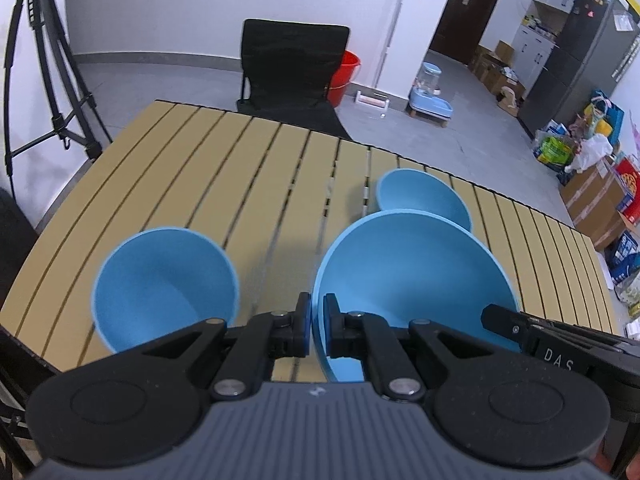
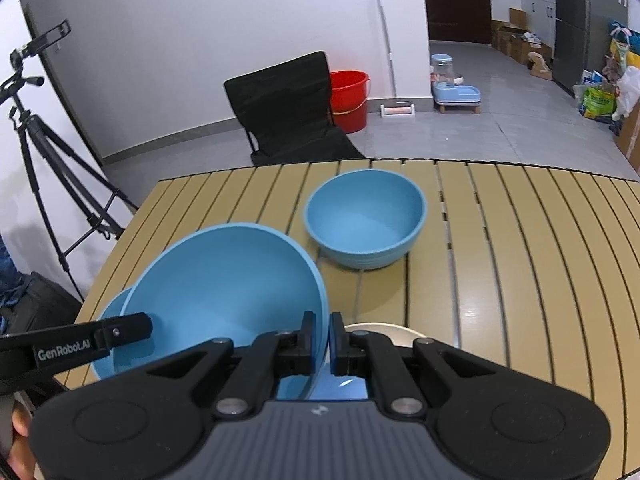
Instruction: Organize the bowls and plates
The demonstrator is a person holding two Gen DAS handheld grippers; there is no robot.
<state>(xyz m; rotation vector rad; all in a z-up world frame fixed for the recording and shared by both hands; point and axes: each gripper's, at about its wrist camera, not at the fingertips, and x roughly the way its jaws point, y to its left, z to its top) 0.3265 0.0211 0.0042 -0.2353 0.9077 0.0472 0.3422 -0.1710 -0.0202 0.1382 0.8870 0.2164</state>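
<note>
A large blue bowl [image 1: 412, 280] hangs tilted over the slatted tan table [image 1: 200, 168], held from both sides. My left gripper [image 1: 317, 309] is shut on its near-left rim. In the right wrist view my right gripper [image 2: 322, 329] is shut on the near-right rim of the same bowl [image 2: 224, 292]. A smaller blue bowl [image 1: 164, 284] stands on the table to the left, partly hidden behind the big one in the right wrist view [image 2: 106, 312]. A medium blue bowl [image 2: 364, 216] sits further back [image 1: 420, 200]. A cream plate [image 2: 384, 330] peeks out under my right gripper.
A black folding chair [image 2: 284, 116] stands past the table's far edge, with a red bucket [image 2: 348, 100] beside it. A tripod [image 2: 44, 160] stands left of the table. Boxes and bags [image 1: 592, 184] crowd the floor at right. A hand [image 2: 18, 432] shows at the lower left.
</note>
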